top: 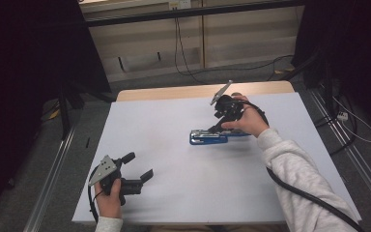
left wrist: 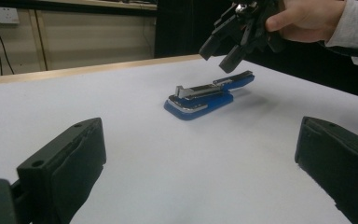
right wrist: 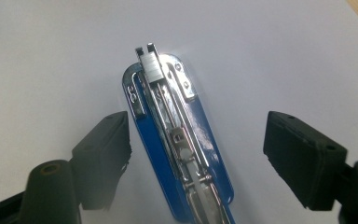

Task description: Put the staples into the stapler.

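Observation:
A blue stapler (top: 211,137) (left wrist: 199,99) (right wrist: 177,140) lies swung open flat on the white table top (top: 174,198), its metal staple channel facing up. Just above its hinge end, my right gripper (top: 217,127) (right wrist: 196,128) points down at it; the jaws stand open on either side of the stapler without touching it. The left gripper view shows that gripper (left wrist: 216,57) hovering over the stapler's far end. My left gripper (top: 138,166) (left wrist: 200,135) rests at the table's near left, open and holding nothing, aimed toward the stapler.
A wooden strip (top: 174,92) runs along the table's far edge. Beyond it stand a pale wall panel and hanging cables (top: 178,48). Dark curtains flank both sides. A thick cable (top: 294,191) trails from the right gripper along the person's sleeve.

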Motion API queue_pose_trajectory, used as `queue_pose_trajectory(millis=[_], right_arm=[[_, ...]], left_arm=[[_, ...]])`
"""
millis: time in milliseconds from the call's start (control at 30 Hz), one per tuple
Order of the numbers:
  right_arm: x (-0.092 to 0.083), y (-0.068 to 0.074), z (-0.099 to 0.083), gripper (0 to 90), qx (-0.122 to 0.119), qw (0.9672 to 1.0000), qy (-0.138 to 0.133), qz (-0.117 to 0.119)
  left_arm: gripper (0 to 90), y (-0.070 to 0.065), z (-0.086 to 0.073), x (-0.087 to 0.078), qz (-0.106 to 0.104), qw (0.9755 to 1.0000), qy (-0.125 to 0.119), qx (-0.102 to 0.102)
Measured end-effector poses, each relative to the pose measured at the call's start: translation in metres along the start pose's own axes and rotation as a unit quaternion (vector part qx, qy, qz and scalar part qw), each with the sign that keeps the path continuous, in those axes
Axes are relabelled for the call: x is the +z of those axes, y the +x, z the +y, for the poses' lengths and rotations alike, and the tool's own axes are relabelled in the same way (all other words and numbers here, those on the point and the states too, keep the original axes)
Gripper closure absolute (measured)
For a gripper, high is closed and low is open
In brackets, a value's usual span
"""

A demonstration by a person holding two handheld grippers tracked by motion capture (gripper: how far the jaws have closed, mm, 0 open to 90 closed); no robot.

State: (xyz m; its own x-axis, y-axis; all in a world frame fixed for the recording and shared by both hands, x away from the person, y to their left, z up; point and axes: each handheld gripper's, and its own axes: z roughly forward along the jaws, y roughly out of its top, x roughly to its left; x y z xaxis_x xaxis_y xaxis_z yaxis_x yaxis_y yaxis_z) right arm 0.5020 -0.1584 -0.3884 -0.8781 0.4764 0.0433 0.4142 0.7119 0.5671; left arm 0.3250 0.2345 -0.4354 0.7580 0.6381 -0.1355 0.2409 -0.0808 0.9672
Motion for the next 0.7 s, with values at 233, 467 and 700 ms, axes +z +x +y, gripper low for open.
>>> queue_pose_trajectory(millis=[233, 467, 700], right_arm=[[-0.01, 0.001, -0.018, 15.1, 0.016, 0.9995, -0.024, -0.013], [-0.017, 0.006, -0.037, 12.1, 0.021, 0.9988, -0.038, -0.024], [-0.028, 0.006, -0.058, 10.1, 0.053, 0.9956, -0.068, -0.037]], left_arm=[[1.9, -0.004, 0.003, 0.008, -0.006, 0.9997, 0.018, 0.013], [2.0, -0.009, 0.005, 0.016, -0.016, 0.9992, 0.03, 0.022], [1.9, -0.008, 0.008, 0.022, -0.019, 0.9991, 0.036, 0.01]])
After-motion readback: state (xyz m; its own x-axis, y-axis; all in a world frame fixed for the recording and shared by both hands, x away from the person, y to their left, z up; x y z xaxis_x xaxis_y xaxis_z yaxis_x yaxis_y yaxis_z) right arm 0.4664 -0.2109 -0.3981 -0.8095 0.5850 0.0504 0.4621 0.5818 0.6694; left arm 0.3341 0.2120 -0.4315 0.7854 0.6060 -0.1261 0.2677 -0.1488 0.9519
